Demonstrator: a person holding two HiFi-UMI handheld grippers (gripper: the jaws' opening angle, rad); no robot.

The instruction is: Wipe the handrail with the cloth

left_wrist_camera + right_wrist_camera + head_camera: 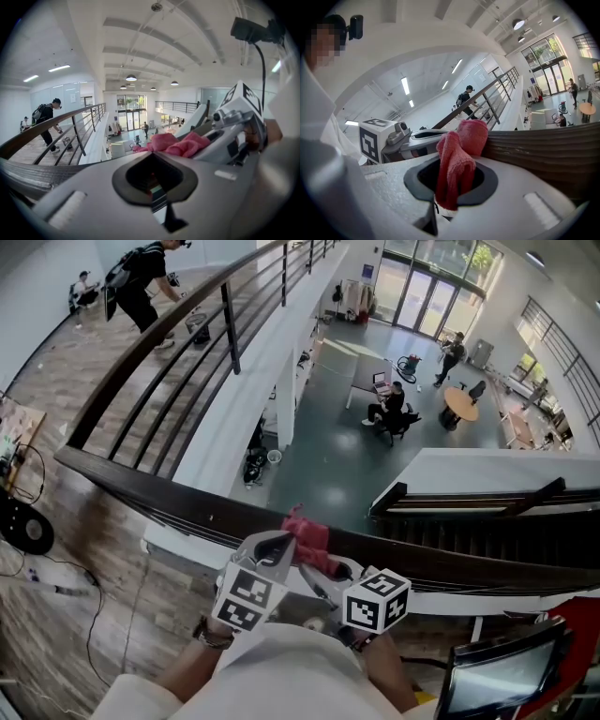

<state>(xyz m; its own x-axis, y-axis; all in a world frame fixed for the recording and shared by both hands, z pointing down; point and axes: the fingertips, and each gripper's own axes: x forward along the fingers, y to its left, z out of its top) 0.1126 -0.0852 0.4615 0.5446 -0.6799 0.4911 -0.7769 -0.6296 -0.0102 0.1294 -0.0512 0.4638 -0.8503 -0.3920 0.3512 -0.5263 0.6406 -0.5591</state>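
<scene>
A dark wooden handrail (pixel 169 498) crosses the head view from left to right. A pink-red cloth (pixel 307 532) lies bunched on top of it near the middle. My right gripper (pixel 325 570) is shut on the cloth, which hangs through its jaws (pixel 457 164) with the handrail (pixel 543 150) just to the right. My left gripper (pixel 274 547) sits close beside the cloth on its left. Its jaws are shut in the left gripper view (pixel 154 174), with the cloth (pixel 176 143) just past their tip and the right gripper (pixel 239 122) beyond.
Beyond the rail is an open drop to a lower floor with desks and people (pixel 389 409). A second railing (pixel 187 324) curves away at upper left, with a person (pixel 141 282) beside it. A stair rail (pixel 478 498) runs at right. Cables (pixel 28 521) lie on the floor at left.
</scene>
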